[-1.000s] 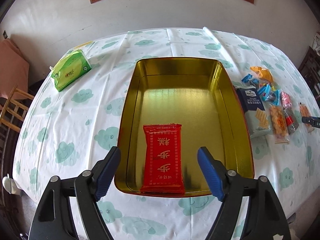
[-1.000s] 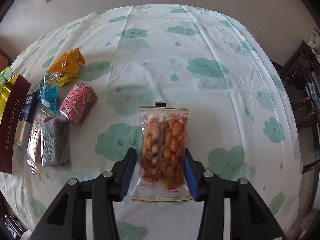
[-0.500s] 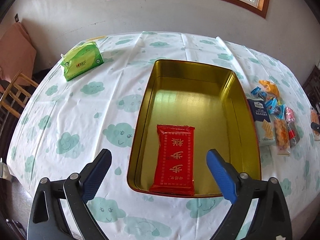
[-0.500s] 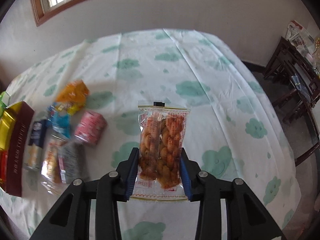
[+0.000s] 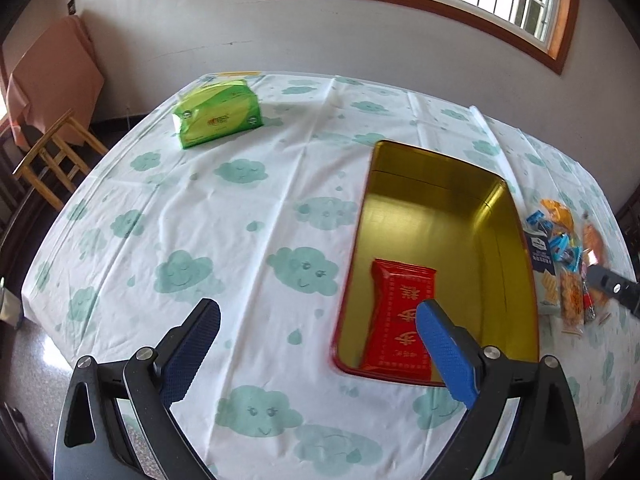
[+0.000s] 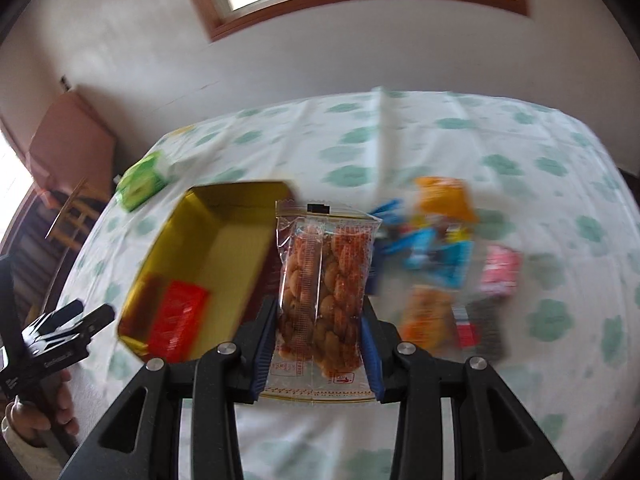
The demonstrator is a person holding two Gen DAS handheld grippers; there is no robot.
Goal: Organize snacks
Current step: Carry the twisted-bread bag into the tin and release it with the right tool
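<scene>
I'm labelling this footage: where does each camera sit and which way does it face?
Left wrist: on the left claw, open and empty, facing the gold tin and window wall.
Right wrist: on the right claw, shut on the twisted-snack bag, facing the table; the person's left hand shows.
Shared: tin, red packet, green tissue pack, loose snacks.

My tools are black with blue pads (image 5: 446, 354). The tablecloth (image 5: 224, 216) is white with green smiling clouds and little drops. The tin (image 5: 498, 240) is shiny gold inside with a red rim. A red packet (image 5: 394, 312) with gold writing lies in it. My clear bag (image 6: 326, 292) shows orange-brown twists and red print. The tissue pack (image 5: 218, 120) is bright green.
</scene>
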